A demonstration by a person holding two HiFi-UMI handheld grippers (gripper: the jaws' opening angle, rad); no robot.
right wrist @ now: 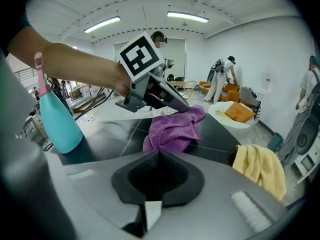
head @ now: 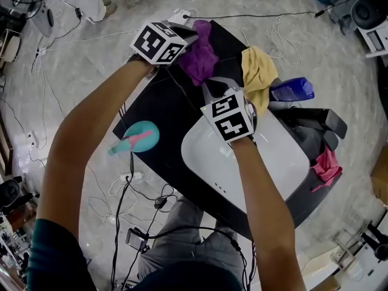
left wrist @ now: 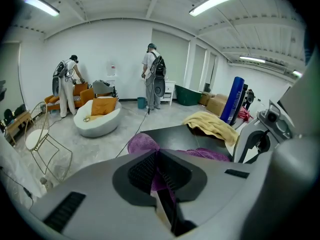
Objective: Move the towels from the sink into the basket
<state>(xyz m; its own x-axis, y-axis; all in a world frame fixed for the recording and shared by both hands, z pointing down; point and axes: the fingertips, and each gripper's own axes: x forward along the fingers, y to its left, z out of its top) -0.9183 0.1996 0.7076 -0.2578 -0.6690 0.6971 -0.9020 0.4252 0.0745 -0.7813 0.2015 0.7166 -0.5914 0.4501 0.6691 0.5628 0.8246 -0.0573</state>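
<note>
Head view: a purple towel (head: 200,58) lies bunched on the far part of the black bench (head: 162,109), beyond the white sink (head: 276,157). One corner of it is pinched in the left claw (head: 187,36). The left gripper view shows that claw pressed together with purple cloth caught between its jaws. The right claw (head: 212,93) hangs over the sink's far rim, its jaws together with nothing between them. A crumpled yellow towel (head: 257,74) lies on the bench just right of the purple one, touching the sink's far edge. A blue bottle (head: 292,90) lies beside it. A teal bottle (head: 136,138) stands at the bench's left edge, and a red towel (head: 326,165) hangs at the right end.
</note>
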